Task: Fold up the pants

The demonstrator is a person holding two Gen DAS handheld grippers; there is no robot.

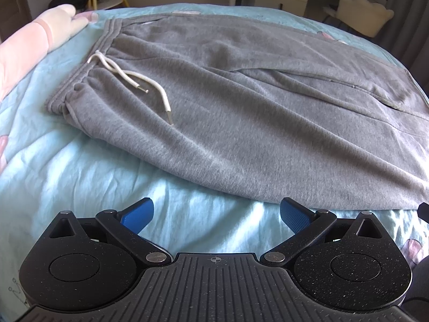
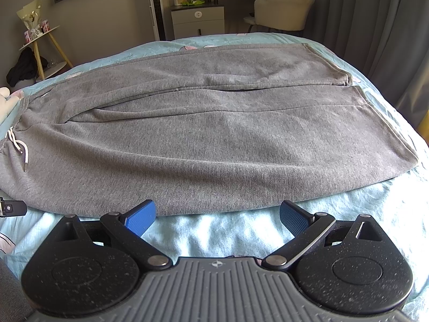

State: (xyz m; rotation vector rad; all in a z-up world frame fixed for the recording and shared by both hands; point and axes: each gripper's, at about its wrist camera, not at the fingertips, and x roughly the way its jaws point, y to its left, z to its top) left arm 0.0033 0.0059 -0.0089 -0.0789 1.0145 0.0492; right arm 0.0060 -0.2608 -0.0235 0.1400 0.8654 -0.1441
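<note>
Grey pants (image 2: 209,139) flat, unfolded

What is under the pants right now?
The pants lie flat on the blue bedspread, which shows all round them. A white drawstring rests on top. Anything beneath the fabric is hidden.

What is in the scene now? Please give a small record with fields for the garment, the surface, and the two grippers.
garment: grey knitted sweatpants, spread flat, legs side by side
drawstring: white cord, lying loose on the waistband end
surface: light blue bed cover
left gripper: open, empty, just short of the near trouser edge
right gripper: open, empty, at the near trouser edge
fold state: not yet folded
</note>
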